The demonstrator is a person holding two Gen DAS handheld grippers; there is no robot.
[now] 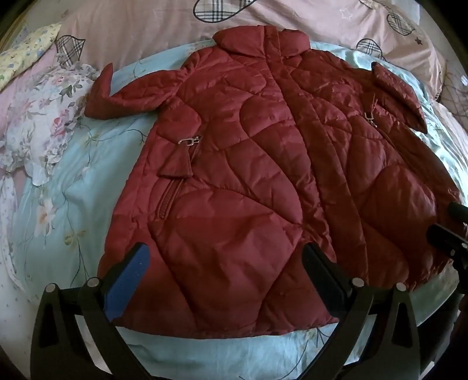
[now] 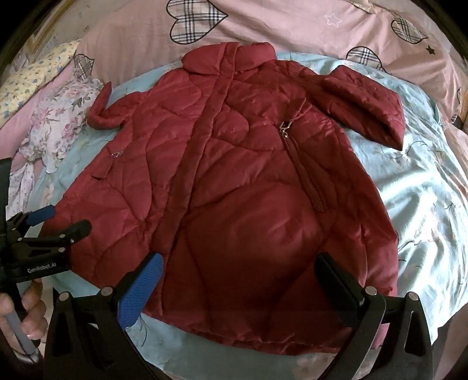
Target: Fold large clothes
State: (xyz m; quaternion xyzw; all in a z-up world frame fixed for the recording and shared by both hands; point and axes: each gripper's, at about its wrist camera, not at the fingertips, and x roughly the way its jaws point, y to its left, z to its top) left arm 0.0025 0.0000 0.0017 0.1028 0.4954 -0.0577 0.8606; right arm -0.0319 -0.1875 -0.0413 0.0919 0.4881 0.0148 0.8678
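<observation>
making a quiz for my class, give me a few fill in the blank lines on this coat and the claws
The quilted coat is dark ____ in colour.
The coat lies spread on a light ____ floral sheet.
Both the left claw and the right claw have their jaws ____.
The coat's collar points toward a ____ quilt with plaid hearts.

Missing: red; blue; open; pink
</observation>
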